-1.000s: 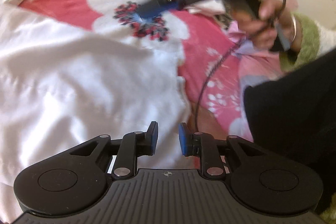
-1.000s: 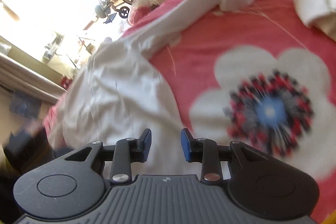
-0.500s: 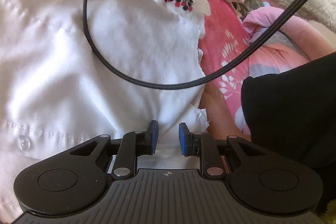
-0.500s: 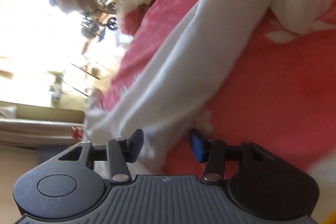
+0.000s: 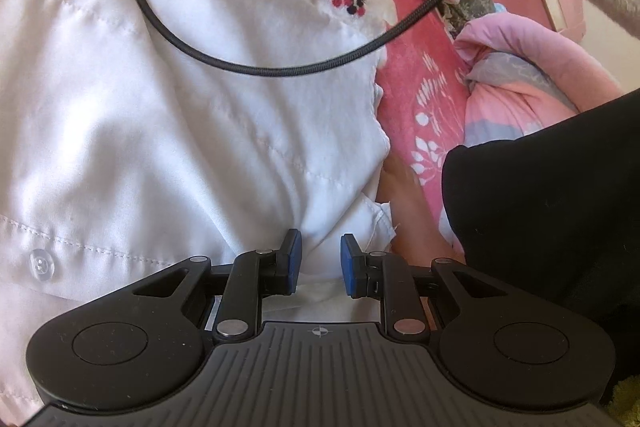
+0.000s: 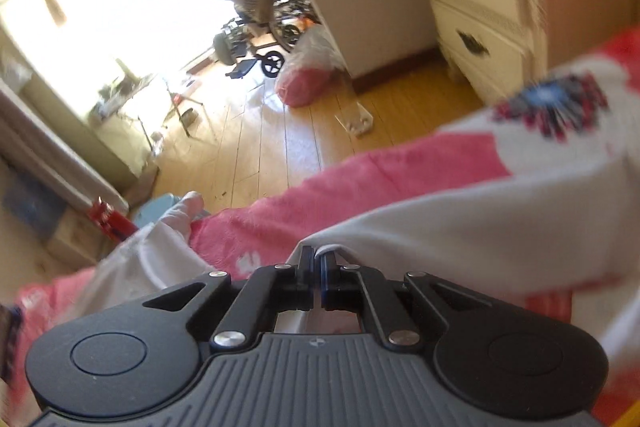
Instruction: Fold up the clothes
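A pink floral blanket (image 5: 412, 39) is lying beneath everything ahead of your grippers. The white shirt (image 5: 168, 115) is spreading across it, directly in front of your left gripper (image 5: 320, 263), whose blue pads are standing apart over the cloth, gripping nothing. Your right gripper (image 6: 319, 267) is pinching a fold of the shirt's fabric between closed fingers. A black cable (image 5: 248, 67) is looping over the shirt.

A white shirt (image 5: 168, 115) lies spread and rumpled over the pink flowered bed (image 5: 416, 39), its stitched placket and a clear button (image 5: 40, 264) at the near left. In the right wrist view its white sleeve (image 6: 460, 227) stretches rightward, one edge pinched between closed fingers (image 6: 306, 259).
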Available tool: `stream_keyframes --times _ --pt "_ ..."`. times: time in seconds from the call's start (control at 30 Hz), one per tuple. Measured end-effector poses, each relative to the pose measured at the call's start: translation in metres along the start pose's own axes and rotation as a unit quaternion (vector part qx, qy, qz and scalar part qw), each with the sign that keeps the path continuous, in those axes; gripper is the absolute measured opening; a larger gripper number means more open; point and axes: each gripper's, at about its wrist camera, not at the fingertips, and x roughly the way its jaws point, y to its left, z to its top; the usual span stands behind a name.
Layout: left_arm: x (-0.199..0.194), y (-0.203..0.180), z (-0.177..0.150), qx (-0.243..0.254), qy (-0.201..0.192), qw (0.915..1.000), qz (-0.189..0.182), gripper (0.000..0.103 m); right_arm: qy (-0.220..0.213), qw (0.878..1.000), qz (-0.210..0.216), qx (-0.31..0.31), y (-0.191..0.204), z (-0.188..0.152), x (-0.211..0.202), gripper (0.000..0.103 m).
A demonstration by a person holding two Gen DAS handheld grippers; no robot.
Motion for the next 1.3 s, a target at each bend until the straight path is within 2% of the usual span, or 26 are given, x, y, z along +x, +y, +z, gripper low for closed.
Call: stream_keyframes --times 0.17,0.23,0.3,0.33,0.37,0.43,0.57,0.63,0.7,0.83,0.93,0.97,1.0,1.03,1.07,1.1,1.3 --pt "-0.001 0.0 -0.002 0.003 0.005 1.0 0.002 0.02 -0.009 0.996 -0.033 -0.079 0.012 -0.002 0.014 0.002" --pt "0.0 0.0 -0.001 0.004 0.008 1.0 0.005 0.02 0.013 0.997 -0.05 -0.06 0.002 -0.007 0.023 0.005" --pt "0.0 -0.001 -0.001 0.005 0.01 0.9999 0.008 0.02 0.04 0.998 -0.042 -0.004 -0.015 -0.011 0.02 0.012" --pt "-0.001 -0.001 0.0 0.006 0.01 0.9999 0.009 0.02 0.042 0.998 -0.031 0.023 -0.024 -0.014 0.011 0.02" --pt "-0.001 -0.002 0.0 0.008 0.01 0.9998 0.012 0.02 0.041 0.998 -0.021 0.04 -0.03 -0.019 -0.003 0.031" --pt "0.0 -0.005 0.001 0.012 0.01 0.9998 0.016 0.02 0.033 0.998 -0.003 0.06 -0.039 -0.028 -0.044 0.042" --pt "0.0 -0.008 0.0 0.019 0.008 0.9996 0.022 0.02 0.024 0.995 0.029 0.09 -0.048 -0.059 -0.128 0.042" --pt "-0.001 -0.009 0.0 0.021 0.006 0.9994 0.025 0.02 0.028 0.994 0.035 0.101 -0.045 -0.087 -0.166 0.042" --pt "-0.001 -0.01 0.001 0.02 0.007 0.9994 0.028 0.02 0.044 0.993 0.02 0.105 -0.039 -0.123 -0.191 0.042" --pt "0.0 -0.011 0.002 0.018 0.011 0.9992 0.033 0.02 0.089 0.99 -0.028 0.107 -0.028 -0.2 -0.209 0.037" --pt "0.0 -0.012 0.004 0.016 0.016 0.9991 0.037 0.02 0.114 0.986 -0.04 0.112 -0.028 -0.239 -0.205 0.034" --pt "0.0 -0.013 0.005 0.015 0.018 0.999 0.039 0.02 0.126 0.985 -0.039 0.107 -0.026 -0.247 -0.202 0.03" --pt "0.001 -0.014 0.006 0.014 0.02 0.9989 0.041 0.02 0.138 0.984 -0.036 0.103 -0.024 -0.254 -0.199 0.027" --pt "0.002 -0.014 0.007 0.013 0.021 0.9988 0.042 0.02 0.151 0.983 -0.035 0.094 -0.021 -0.26 -0.196 0.021" --pt "0.002 -0.015 0.007 0.011 0.023 0.9987 0.043 0.02 0.162 0.983 -0.042 0.079 -0.017 -0.264 -0.194 0.009" --pt "0.001 -0.014 0.008 0.009 0.024 0.9987 0.043 0.02 0.166 0.983 -0.049 0.064 -0.011 -0.266 -0.195 0.003" --pt "-0.001 -0.011 0.01 0.004 0.029 0.9988 0.039 0.02 0.127 0.989 -0.047 0.053 0.015 -0.262 -0.228 0.001"
